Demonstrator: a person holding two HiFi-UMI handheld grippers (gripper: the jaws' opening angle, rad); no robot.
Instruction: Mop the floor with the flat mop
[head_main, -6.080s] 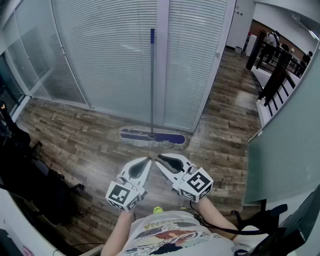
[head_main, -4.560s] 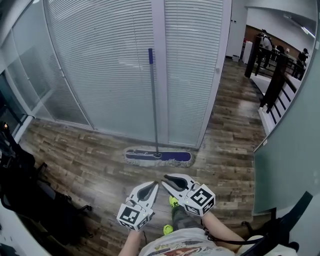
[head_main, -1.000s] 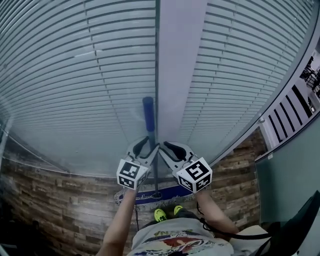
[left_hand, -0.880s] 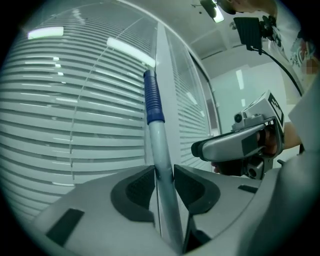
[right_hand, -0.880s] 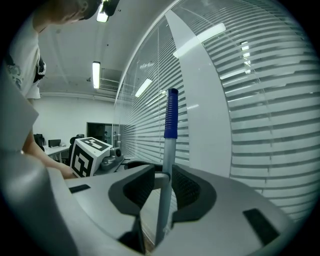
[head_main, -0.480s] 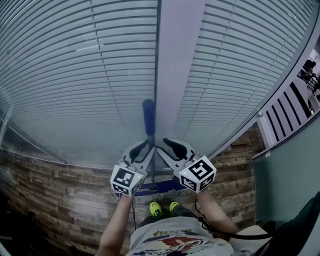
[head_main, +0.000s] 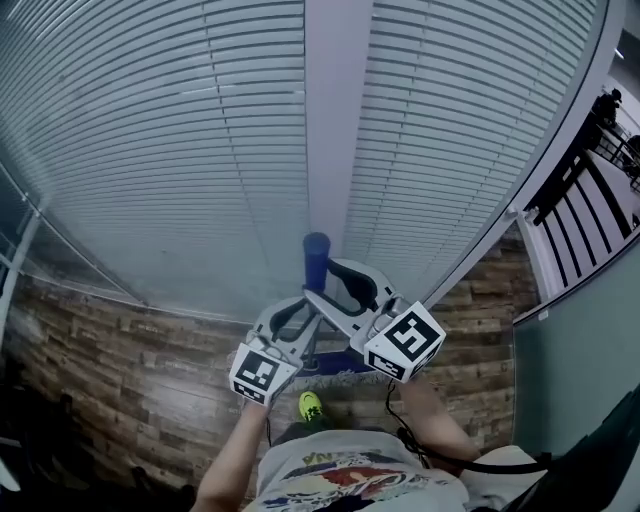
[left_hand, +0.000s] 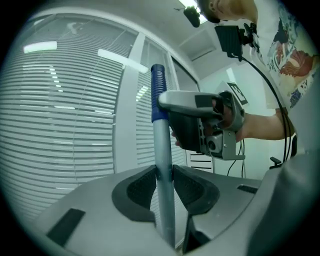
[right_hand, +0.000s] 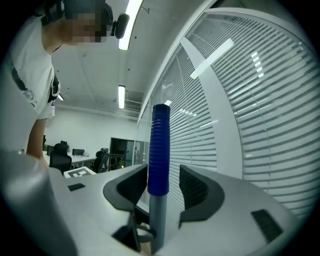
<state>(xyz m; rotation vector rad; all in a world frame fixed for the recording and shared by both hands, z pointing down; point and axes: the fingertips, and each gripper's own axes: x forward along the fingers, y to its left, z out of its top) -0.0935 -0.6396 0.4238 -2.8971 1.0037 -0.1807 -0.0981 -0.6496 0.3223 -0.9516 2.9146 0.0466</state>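
There is one flat mop here, and its pole (left_hand: 162, 145) is standing upright in front of the slatted blinds (head_main: 180, 150) with two grippers around it, one above the other. The left gripper (left_hand: 164, 172) is taking the lower place: its two jaws have just been closing and are now pressing on the grey shaft from both sides, no gap showing. The right gripper (right_hand: 163, 177) is sitting higher, at the single blue ribbed grip (right_hand: 160, 155) that caps the pole. Its jaws have just been opening and are standing apart with the grip between them, clear space on either side, so nothing is being squeezed there. Both grippers are pointing level towards the blinds, each carrying one marker cube. Down below, the mop's blue head (head_main: 335, 365) is lying on the wooden floor (head_main: 120, 340), mostly hidden behind the grippers — just ahead of the one bright green shoe (head_main: 309, 405) I can see.
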